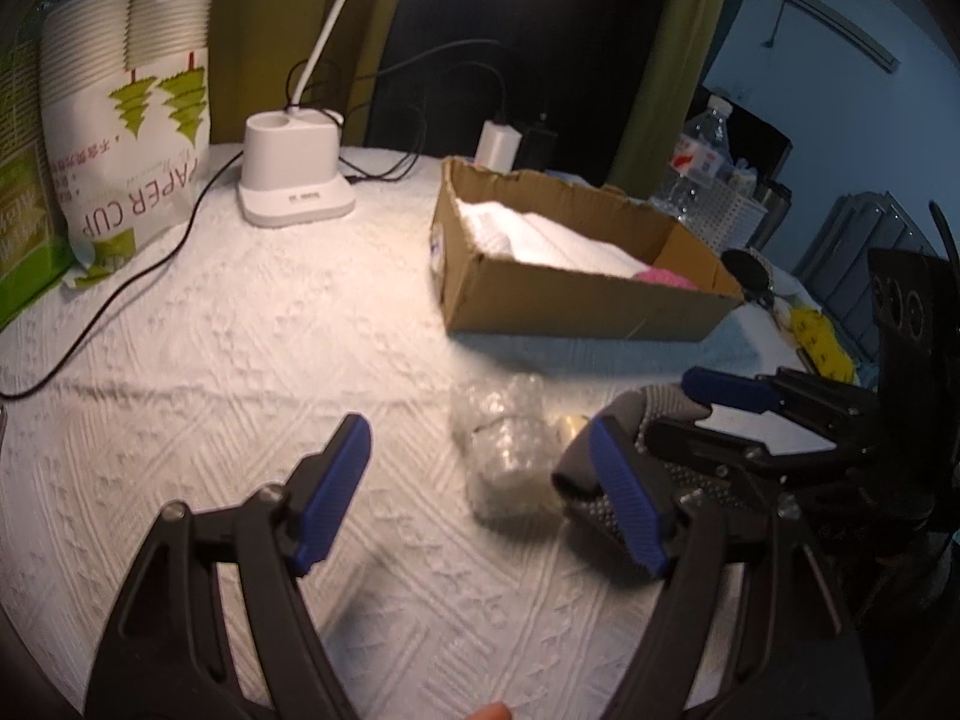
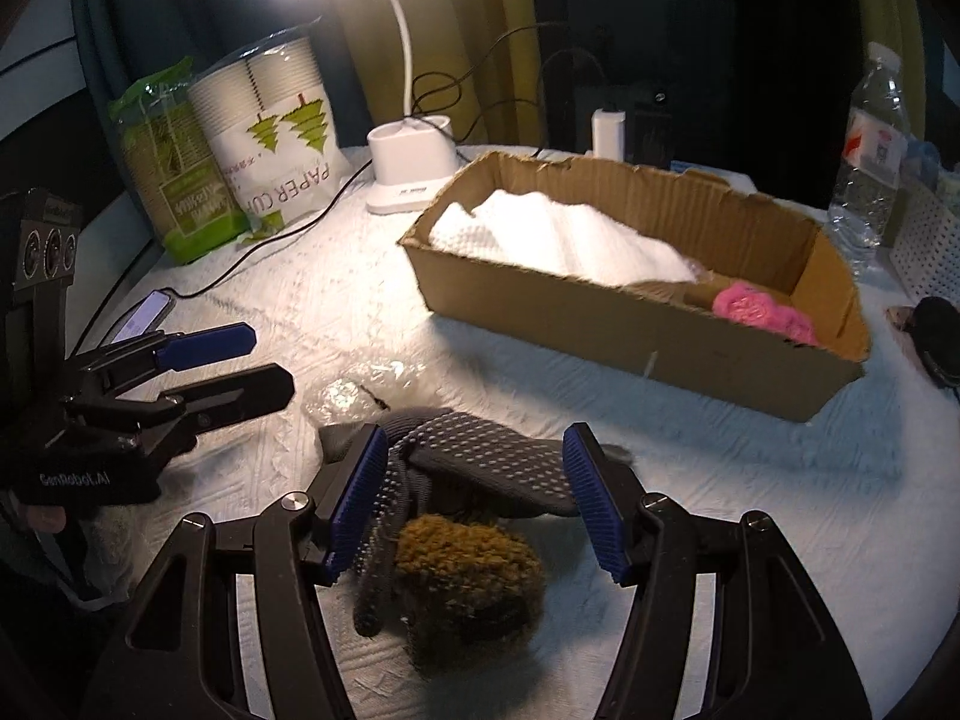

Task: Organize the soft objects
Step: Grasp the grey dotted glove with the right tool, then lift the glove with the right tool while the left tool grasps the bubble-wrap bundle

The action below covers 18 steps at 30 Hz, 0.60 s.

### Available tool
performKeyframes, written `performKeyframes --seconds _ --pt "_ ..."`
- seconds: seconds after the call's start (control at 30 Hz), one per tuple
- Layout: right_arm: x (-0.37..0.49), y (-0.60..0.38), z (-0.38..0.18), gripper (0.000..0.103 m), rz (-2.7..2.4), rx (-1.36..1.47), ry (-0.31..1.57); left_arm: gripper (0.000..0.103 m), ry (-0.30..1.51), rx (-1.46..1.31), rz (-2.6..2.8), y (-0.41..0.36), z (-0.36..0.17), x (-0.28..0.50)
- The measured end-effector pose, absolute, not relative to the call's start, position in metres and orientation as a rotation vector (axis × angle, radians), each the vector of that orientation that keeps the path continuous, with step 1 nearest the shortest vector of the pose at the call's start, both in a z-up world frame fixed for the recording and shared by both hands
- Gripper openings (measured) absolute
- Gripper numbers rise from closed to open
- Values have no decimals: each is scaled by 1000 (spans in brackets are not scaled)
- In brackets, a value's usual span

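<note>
A grey dotted glove lies on the white tablecloth with a mustard fuzzy piece just in front of it. My right gripper is open, its blue pads on either side of the glove. My left gripper is open and empty above the cloth; the glove shows at its right, by the right gripper. A cardboard box holds a white towel and a pink knitted item. Crumpled clear plastic lies beside the glove.
A white lamp base, paper cup bags, cables and a phone stand at the back left. A water bottle and a white perforated basket stand at the right. A black object lies near the box's right end.
</note>
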State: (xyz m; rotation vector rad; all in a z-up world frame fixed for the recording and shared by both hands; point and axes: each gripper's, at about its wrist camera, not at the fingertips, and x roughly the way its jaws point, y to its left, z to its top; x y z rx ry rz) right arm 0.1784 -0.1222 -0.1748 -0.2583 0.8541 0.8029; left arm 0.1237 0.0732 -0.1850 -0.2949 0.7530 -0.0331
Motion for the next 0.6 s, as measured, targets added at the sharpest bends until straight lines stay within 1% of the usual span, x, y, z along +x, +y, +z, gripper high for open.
performKeyframes --seconds 0.17,0.2,0.23,0.27,0.33,0.37,0.43,0.6 --pt "177 -111 -183 64 817 -294 863 77 756 -288 -30 73 -184 123" --pt "176 -111 -183 62 816 -295 857 77 757 -287 -29 73 -184 123" --pt "175 -111 -183 57 820 -299 856 77 757 -286 -27 73 -183 123" --pt "175 -110 -183 43 822 -307 855 77 757 -285 -25 73 -183 123" --pt "173 -111 -183 31 840 -323 846 77 761 -284 -22 73 -184 125" --pt "171 -111 -183 28 851 -327 842 77 764 -283 -20 73 -184 126" --pt "169 -111 -181 25 858 -327 827 77 774 -278 -19 72 -186 129" --pt "166 -123 -160 24 878 -268 756 77 788 -271 -8 69 -186 138"
